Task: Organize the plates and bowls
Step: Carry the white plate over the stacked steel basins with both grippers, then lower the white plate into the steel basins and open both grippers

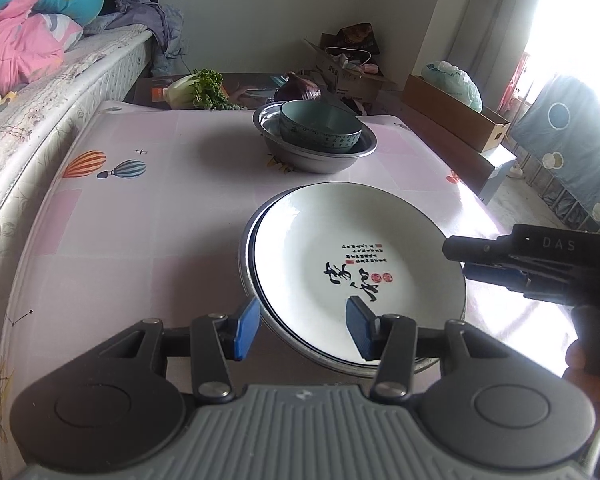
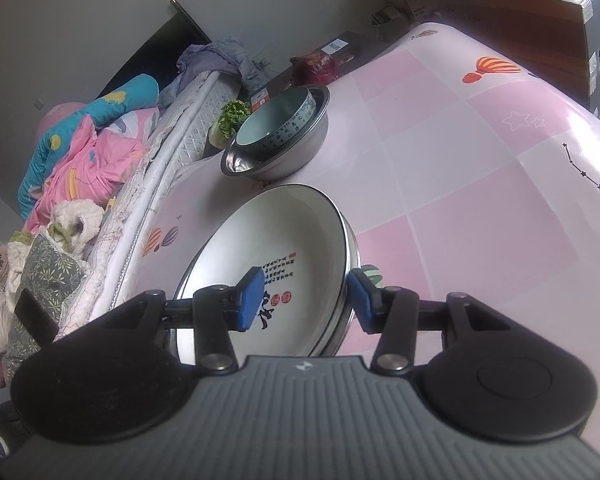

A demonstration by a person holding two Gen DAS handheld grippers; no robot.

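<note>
A white plate (image 1: pixel 320 240) (image 2: pixel 268 232) with black calligraphy lies stacked on a metal plate (image 1: pixel 243 256) (image 2: pixel 354 248) near the table's front. My left gripper (image 1: pixel 303 328) stands open, its blue pads straddling the stack's near-left rim without pressing on it. My right gripper (image 2: pixel 306 300) (image 1: pixel 456 260) is open too. One of its pads hangs over the white plate's inside and the other sits just outside the stack's right rim. Farther back, a teal bowl (image 1: pixel 320 120) (image 2: pixel 276 120) rests inside a steel basin (image 1: pixel 308 160) (image 2: pixel 292 160).
The table wears a pink checked cloth (image 1: pixel 140 220) (image 2: pixel 480 200) with balloon prints. A bed (image 1: pixel 40 128) (image 2: pixel 100 160) with pink and blue bedding runs along its left side. Leafy greens (image 1: pixel 204 88) and a dark red vegetable (image 1: pixel 302 88) lie past the far edge. Cardboard boxes (image 1: pixel 452 112) stand at the right.
</note>
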